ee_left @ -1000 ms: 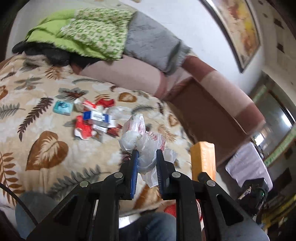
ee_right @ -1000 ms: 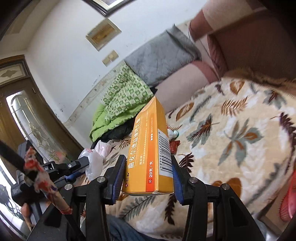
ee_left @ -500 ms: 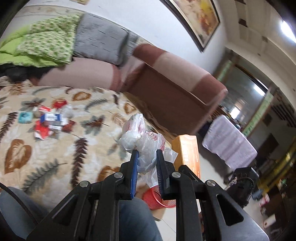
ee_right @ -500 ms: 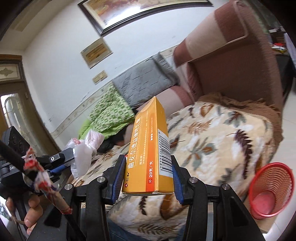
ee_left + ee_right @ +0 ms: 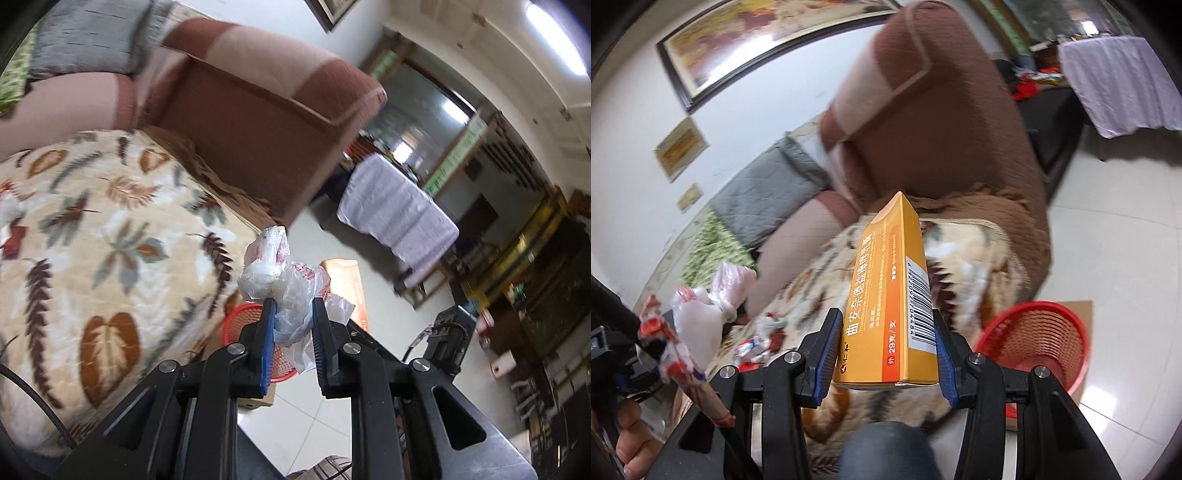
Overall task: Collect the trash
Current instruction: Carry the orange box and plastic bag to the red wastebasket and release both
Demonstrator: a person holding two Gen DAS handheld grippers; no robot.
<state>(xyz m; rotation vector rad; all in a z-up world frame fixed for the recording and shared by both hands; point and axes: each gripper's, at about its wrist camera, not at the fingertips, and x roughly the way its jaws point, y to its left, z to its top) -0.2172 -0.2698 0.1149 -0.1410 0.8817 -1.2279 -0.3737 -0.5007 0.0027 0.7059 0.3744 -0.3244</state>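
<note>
Since half a second ago both views have swung off the sofa seat toward the floor: the red basket (image 5: 1034, 347) now fills much more of the right wrist view, and in the left wrist view it has slid in directly behind the gripper fingers (image 5: 267, 325), part-hidden by them. The scattered wrappers (image 5: 759, 341) on the leaf-print blanket (image 5: 110, 258) have dropped almost out of the left view.

The left gripper (image 5: 290, 321) has its jaws pinched narrow on a crumpled plastic bag (image 5: 280, 280), thin, translucent and white with red print, knotted into a lump above the blue pads. The right gripper (image 5: 884, 347) clamps an orange carton (image 5: 886, 306), a long rectangular cardboard box with a barcode, standing upright between the pads and held above the blanket's edge. The basket is round, open-mesh plastic, resting on a flat piece of cardboard (image 5: 1082, 314) on the glossy tiled floor (image 5: 1126, 258). The blanket looks plush, though motion blur softens it.

Both grippers point forward and slightly down, side by side; a bare hand (image 5: 628, 435) grips the left handle at the lower left of the right view.
</note>
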